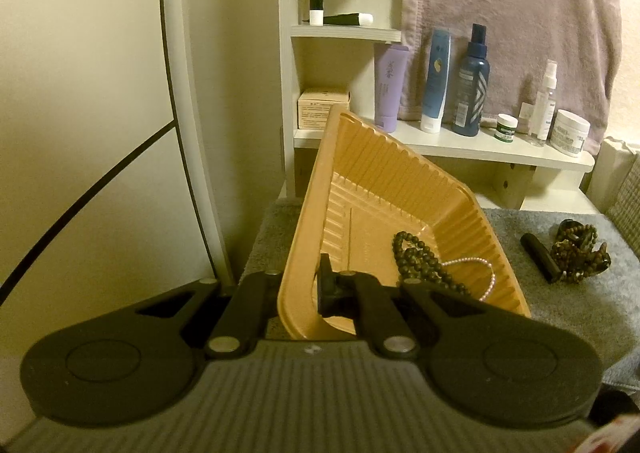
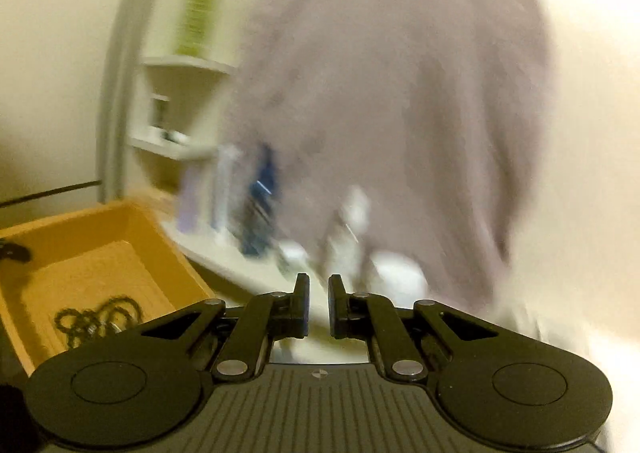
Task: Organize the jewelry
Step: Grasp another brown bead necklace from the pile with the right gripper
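Left wrist view: left claw [image 1: 298, 289] clamps the tray [image 1: 384, 189] rim above a grey-clothed tabletop [image 1: 560, 301]; shelf [image 1: 460, 141] of bottles behind. Right claw [image 2: 318, 309], blurred, seems slightly apart.

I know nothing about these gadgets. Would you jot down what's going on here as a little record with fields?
left gripper: shut on the near rim of the tan ribbed plastic tray, which sits tilted
in tray: dark beaded necklace, thin pearl chain
outside tray: more dark beads and a black tube on the grey cloth
right gripper: slightly open, holding nothing; view blurred
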The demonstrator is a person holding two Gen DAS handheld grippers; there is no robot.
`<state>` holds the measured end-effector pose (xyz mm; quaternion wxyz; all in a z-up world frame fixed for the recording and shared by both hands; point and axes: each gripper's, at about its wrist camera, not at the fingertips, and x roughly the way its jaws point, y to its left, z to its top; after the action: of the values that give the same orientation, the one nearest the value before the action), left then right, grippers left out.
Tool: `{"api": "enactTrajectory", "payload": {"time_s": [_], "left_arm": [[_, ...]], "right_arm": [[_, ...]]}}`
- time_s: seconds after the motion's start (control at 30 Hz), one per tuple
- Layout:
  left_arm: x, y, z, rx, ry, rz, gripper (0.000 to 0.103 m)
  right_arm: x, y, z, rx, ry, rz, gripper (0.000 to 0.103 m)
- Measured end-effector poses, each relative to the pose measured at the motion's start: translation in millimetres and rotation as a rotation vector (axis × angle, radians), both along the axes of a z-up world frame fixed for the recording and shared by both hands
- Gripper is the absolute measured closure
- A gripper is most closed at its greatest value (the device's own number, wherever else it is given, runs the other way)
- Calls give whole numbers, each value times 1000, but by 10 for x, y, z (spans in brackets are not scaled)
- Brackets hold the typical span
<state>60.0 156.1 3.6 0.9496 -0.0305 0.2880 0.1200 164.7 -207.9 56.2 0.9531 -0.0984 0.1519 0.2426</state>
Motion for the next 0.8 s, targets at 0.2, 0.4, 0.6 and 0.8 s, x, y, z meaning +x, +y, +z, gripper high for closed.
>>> {"api": "enactTrajectory", "payload": {"time_s": [0.2,0.4,0.6,0.8], "left_arm": [[-1,-12,7,4,3,-1,98],[9,-10,1,8,8,0,98],[9,-21,-2,11,9,3,98],[9,-17,-2,11,11,2,98]], "right_arm": [[-208,-208,-532,110,166,-121,62],[-241,-150,-804,129,245,-141,62],[-36,-48,-905,164,296,-179,62],[114,73,-975,167,342,-210,66]]}}
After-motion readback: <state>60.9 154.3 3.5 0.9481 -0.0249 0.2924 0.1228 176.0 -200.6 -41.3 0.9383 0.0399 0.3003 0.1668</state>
